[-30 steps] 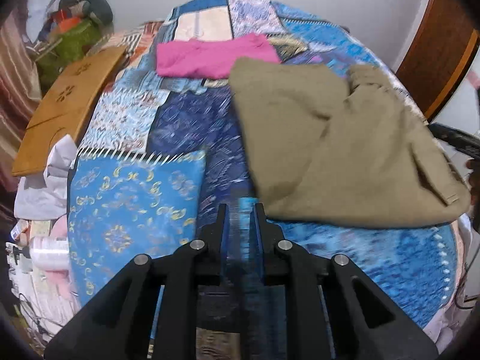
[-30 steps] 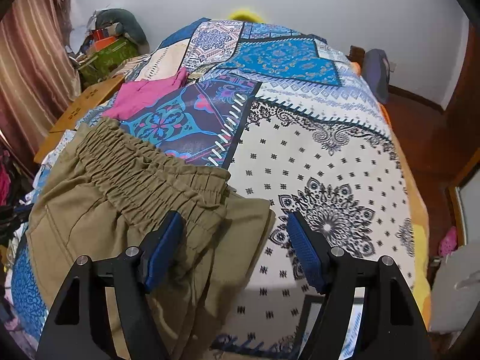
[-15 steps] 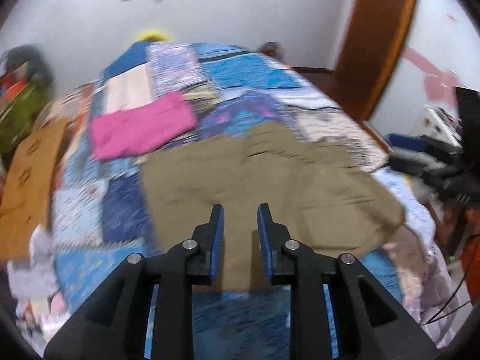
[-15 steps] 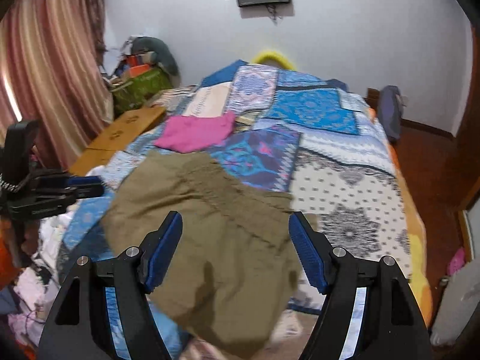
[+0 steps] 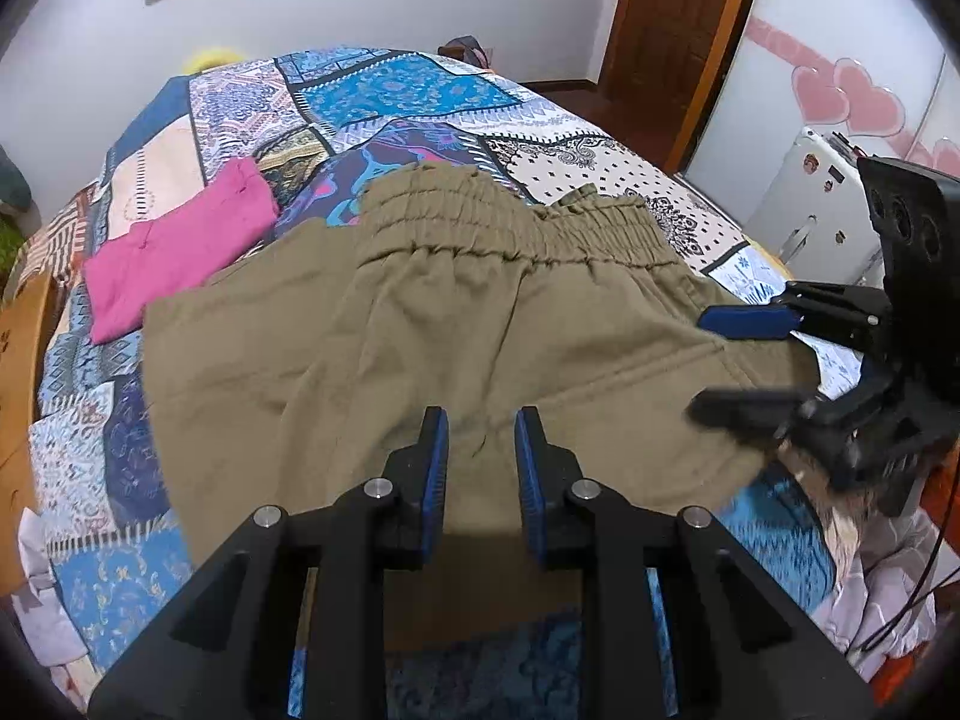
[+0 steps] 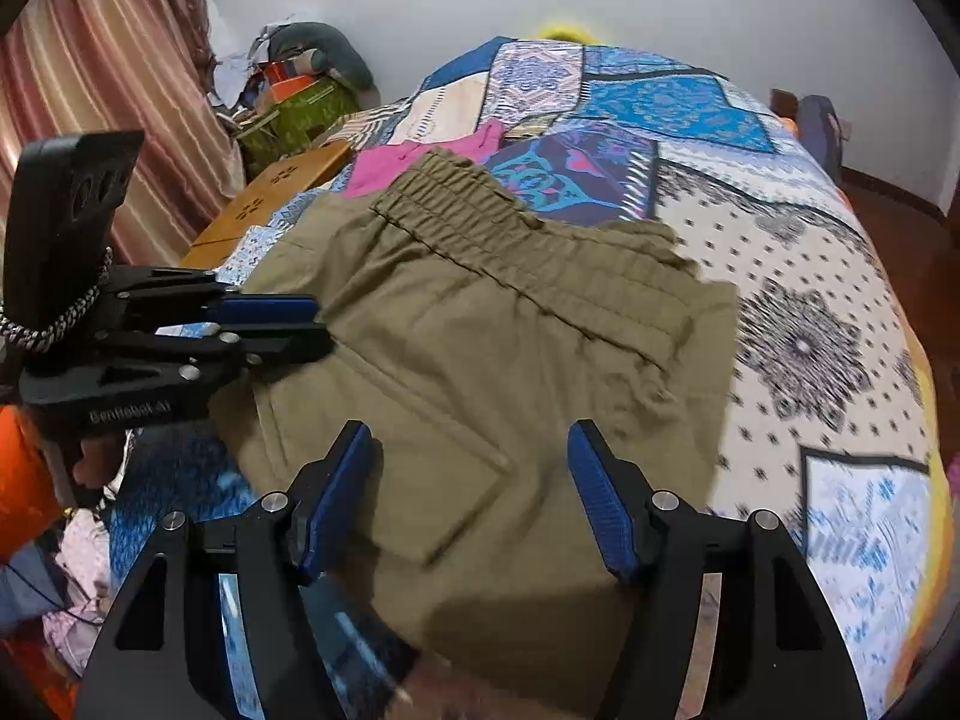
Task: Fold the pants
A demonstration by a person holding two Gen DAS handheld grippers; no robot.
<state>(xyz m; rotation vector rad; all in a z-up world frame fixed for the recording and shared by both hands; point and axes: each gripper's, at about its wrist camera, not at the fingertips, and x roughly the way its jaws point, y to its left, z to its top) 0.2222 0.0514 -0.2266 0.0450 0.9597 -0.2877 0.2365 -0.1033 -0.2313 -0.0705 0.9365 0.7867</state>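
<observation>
A: What is seen to have changed?

B: A second ago the left tool [image 5: 477,468] was pressed together over bare bedspread [image 5: 384,90]; now its pads stand slightly apart, nothing between them, and the pants [image 5: 456,348] are spread just ahead of it. The right tool [image 6: 477,501] is held wide apart, though its jaws have just been closing a little; cloth lies beyond them, ungripped.

A: What is meant for the fold?

B: The cloth is judged released and laid flat, so a fresh grip is likely sought.

A: How are the pants laid?

B: The gathered waistband [image 5: 516,222] is pointed away from both tools, the long axis running from tools to waistband; a pink garment [image 5: 174,252] lies beyond-left
</observation>
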